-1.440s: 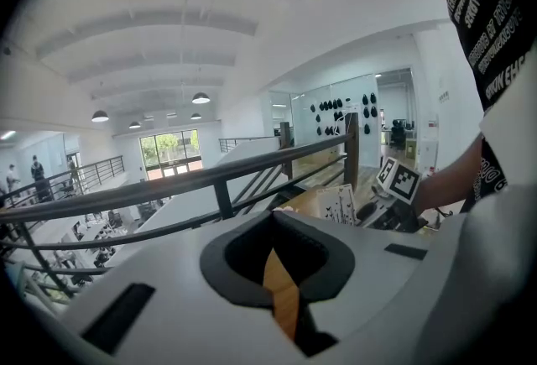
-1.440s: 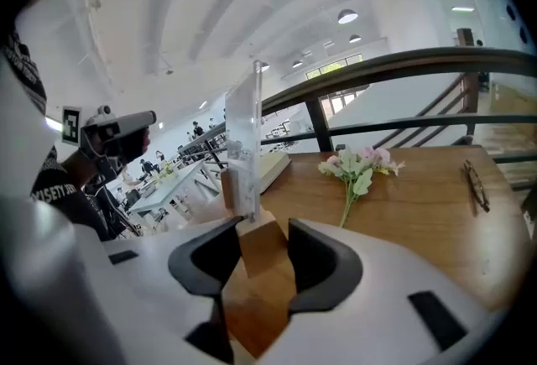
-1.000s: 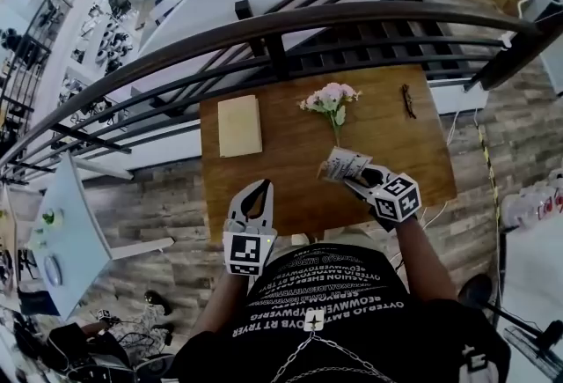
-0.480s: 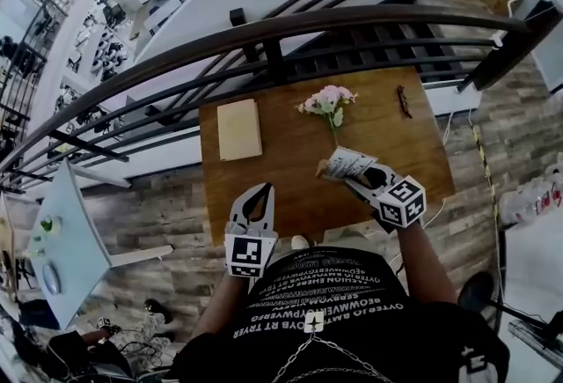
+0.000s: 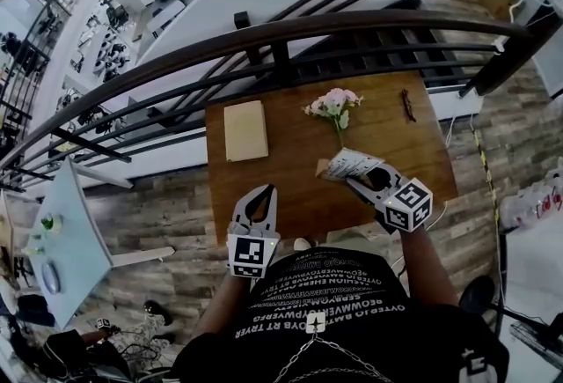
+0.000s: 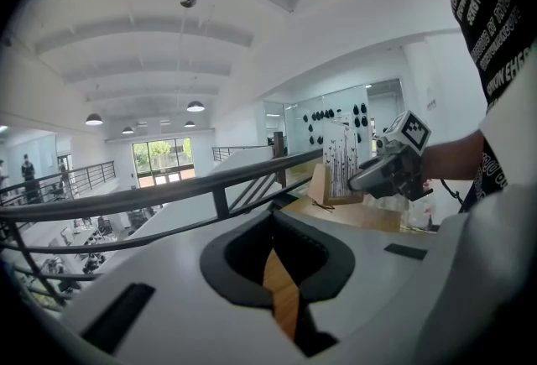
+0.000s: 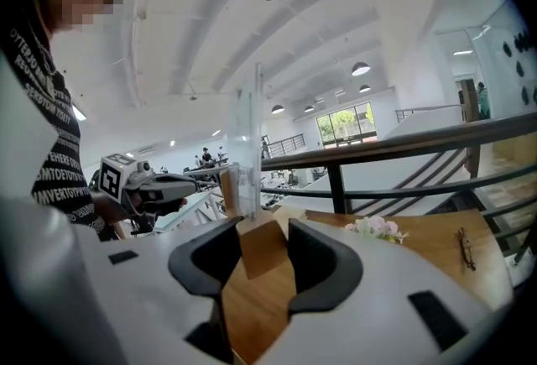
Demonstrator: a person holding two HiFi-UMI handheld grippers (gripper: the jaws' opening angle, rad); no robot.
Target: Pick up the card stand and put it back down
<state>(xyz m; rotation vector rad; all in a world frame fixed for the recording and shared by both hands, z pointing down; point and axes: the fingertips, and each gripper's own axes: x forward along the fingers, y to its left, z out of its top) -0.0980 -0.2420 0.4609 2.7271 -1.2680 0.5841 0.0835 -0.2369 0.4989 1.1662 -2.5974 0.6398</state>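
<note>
The card stand [image 5: 346, 164], a small wooden block with a printed card in a clear upright holder, hangs tilted just above the wooden table [image 5: 290, 187]. My right gripper [image 5: 359, 175] is shut on its wooden base, which fills the gap between the jaws in the right gripper view [image 7: 262, 244]. The left gripper view shows the card stand [image 6: 340, 160] held up at the right. My left gripper [image 5: 266, 191] hovers at the table's near edge with its tips together and nothing in them; the same left gripper [image 7: 180, 185] appears at the left of the right gripper view.
A pink flower sprig [image 5: 332, 104] lies just beyond the stand. A beige pad [image 5: 245, 130] sits at the table's far left and a small dark object [image 5: 408, 104] at the far right. A dark metal railing [image 5: 281, 29] runs along the far edge, with a drop behind it.
My right gripper has lifted the card stand a little off the table and rolled slightly. The left gripper has stayed where it was.
</note>
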